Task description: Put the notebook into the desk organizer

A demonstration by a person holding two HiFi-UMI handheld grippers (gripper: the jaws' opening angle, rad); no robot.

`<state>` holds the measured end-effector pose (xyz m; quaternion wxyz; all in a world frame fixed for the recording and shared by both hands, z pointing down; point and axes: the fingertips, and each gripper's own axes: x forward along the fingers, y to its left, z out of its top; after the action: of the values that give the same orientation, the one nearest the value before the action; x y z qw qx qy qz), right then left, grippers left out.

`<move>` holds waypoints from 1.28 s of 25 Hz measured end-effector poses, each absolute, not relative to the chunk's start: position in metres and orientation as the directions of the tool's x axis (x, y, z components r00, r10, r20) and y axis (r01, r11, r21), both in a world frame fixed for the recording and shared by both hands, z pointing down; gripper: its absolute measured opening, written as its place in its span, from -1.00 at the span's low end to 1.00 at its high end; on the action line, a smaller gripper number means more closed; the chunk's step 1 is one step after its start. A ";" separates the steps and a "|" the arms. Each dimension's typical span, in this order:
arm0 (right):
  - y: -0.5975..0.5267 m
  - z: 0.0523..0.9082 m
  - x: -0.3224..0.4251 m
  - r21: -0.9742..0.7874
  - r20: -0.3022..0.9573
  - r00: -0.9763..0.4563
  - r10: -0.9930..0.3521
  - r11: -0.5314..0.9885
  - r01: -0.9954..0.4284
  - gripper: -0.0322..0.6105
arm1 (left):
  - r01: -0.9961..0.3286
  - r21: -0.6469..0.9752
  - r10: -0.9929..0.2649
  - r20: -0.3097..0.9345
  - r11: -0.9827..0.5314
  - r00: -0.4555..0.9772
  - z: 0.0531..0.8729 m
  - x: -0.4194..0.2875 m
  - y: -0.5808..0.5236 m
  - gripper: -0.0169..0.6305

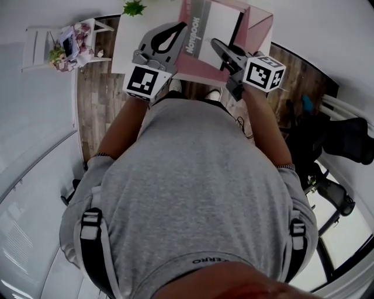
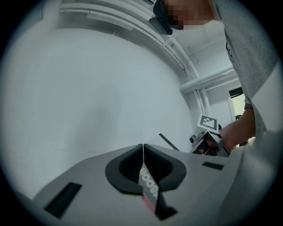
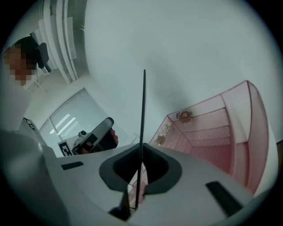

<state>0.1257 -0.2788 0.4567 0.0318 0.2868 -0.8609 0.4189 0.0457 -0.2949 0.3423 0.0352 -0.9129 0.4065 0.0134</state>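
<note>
The notebook, grey-covered with "Notebook" printed down its left side, hangs between the two grippers, right above the pink mesh desk organizer and in front of it in the head view. It hides most of the organizer there, so whether its lower edge touches the mesh cannot be told.

The left gripper is clenched on the notebook's left edge. In the left gripper view the jaws are pressed together on the printed cover, of which only a narrow strip shows. The right gripper grasps the opposite edge. In its own view the notebook is seen edge-on as a thin dark line rising from the closed jaws, with the desk organizer open behind it. Two small flower-like ornaments sit on its far mesh wall, too small to make out.

The white table under the organizer is mostly covered. A green plant is cut off at the top edge. The person's grey shirt fills the lower part of the head view.
</note>
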 end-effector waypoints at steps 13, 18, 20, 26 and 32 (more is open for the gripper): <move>-0.277 0.475 0.113 -0.763 0.333 -0.853 -0.401 0.417 -0.494 -0.84 | -0.739 -0.067 -0.739 -0.034 -0.671 0.673 0.349 0.048 -0.286 -0.87; -0.282 0.491 0.118 -0.704 0.398 -0.813 -0.424 0.426 -0.568 -0.82 | -0.737 -0.063 -0.736 -0.031 -0.673 0.676 0.351 0.047 -0.284 -0.87; -0.283 0.502 0.120 -0.681 0.432 -0.797 -0.422 0.426 -0.595 -0.80 | -0.736 -0.064 -0.735 -0.034 -0.674 0.677 0.351 0.046 -0.285 -0.87; -0.287 0.508 0.121 -0.605 0.512 -0.741 -0.434 0.431 -0.670 -0.81 | -0.733 -0.049 -0.733 -0.028 -0.678 0.680 0.350 0.046 -0.284 -0.87; -0.289 0.517 0.118 -0.513 0.597 -0.670 -0.441 0.433 -0.741 -0.75 | -0.728 -0.047 -0.727 -0.037 -0.684 0.686 0.351 0.042 -0.285 -0.87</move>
<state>0.1184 -0.2891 0.5173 0.1910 0.3582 -0.8248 0.3937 0.0416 -0.2854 0.3505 0.0290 -0.9176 0.3964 0.0075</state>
